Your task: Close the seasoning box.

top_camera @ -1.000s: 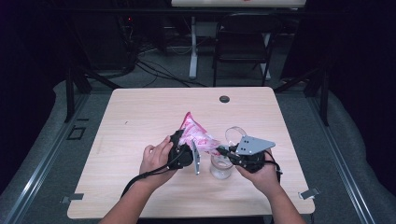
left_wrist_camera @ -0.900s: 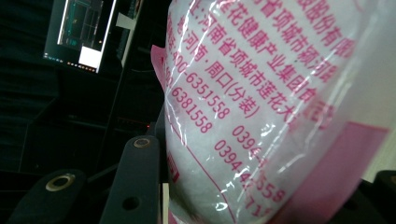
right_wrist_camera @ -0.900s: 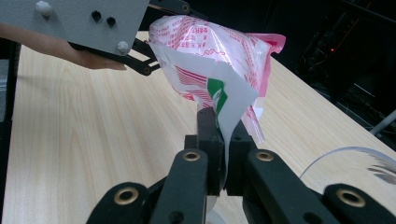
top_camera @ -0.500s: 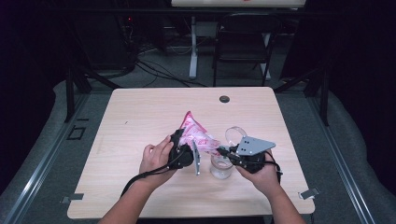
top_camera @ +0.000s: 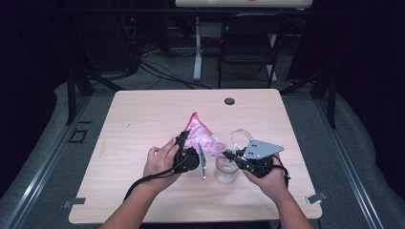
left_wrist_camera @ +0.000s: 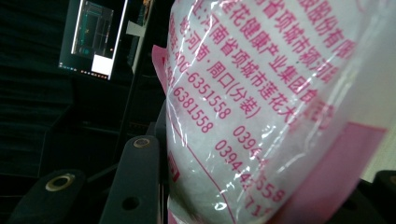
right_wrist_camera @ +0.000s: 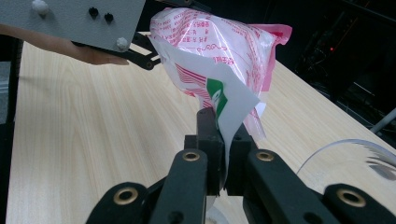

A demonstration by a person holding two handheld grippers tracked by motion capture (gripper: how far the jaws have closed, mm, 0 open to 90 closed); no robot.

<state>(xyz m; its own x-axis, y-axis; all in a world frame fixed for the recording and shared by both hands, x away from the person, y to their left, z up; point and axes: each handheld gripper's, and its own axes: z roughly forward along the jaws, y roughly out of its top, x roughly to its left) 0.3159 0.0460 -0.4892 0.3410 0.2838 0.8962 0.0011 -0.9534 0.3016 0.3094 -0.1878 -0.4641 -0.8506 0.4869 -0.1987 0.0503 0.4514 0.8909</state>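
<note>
- Fingers: both grippers grasped one pink-and-white bag [top_camera: 201, 138]. The left gripper [top_camera: 187, 155] clamped the bag's full body between its jaws. The right gripper [right_wrist_camera: 223, 154] pinched a loose white corner of the bag, jaws nearly together.
- Table [top_camera: 143, 124]: pale wood, with a small dark round cap [top_camera: 229, 101] near its far edge.
- Bag: printed with red characters and numbers, held above the table's near middle, between the two hands and tilted over the jar.
- Jar [top_camera: 226, 171]: clear glass, standing on the table just below the right gripper.
- Lid [top_camera: 240, 137]: clear, round, lying just behind the jar.
</note>
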